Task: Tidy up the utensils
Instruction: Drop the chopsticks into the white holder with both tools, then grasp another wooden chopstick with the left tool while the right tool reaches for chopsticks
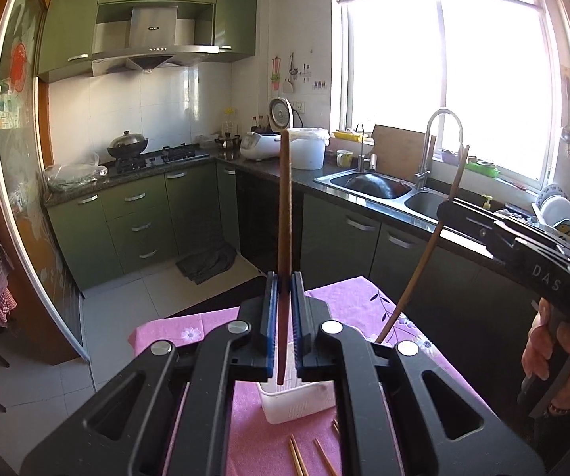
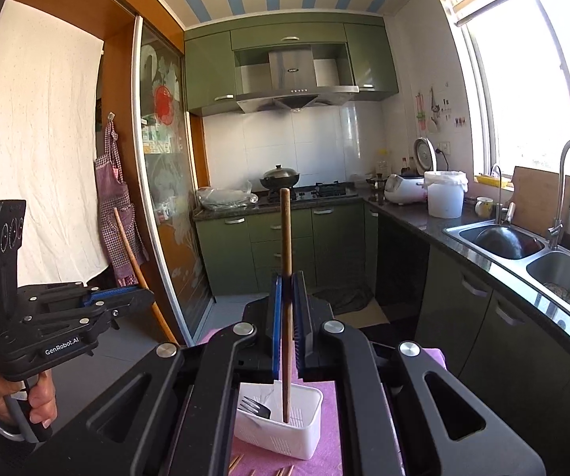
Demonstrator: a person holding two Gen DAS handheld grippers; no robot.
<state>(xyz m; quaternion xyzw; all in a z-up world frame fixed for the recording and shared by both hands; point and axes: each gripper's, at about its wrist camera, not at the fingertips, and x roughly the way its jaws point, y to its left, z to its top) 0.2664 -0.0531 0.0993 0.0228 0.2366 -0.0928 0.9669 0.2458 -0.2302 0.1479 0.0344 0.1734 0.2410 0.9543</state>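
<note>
My left gripper (image 1: 285, 281) is shut on a brown wooden chopstick (image 1: 285, 206), held upright with its lower end over a white slotted utensil holder (image 1: 298, 402) on a pink cloth. My right gripper (image 2: 288, 279) is shut on another brown chopstick (image 2: 285, 238), upright, its lower end inside the white holder (image 2: 285, 422). A black fork (image 2: 254, 405) lies in the holder. The right gripper (image 1: 449, 208) shows in the left wrist view with its chopstick (image 1: 423, 261) slanting down. The left gripper (image 2: 126, 297) shows in the right wrist view, gripping its chopstick (image 2: 136, 265).
Several loose chopsticks (image 1: 310, 458) lie on the pink cloth (image 1: 189, 325) in front of the holder; they also show in the right wrist view (image 2: 261, 470). Green cabinets, a stove and a steel double sink (image 2: 522, 254) line the kitchen behind.
</note>
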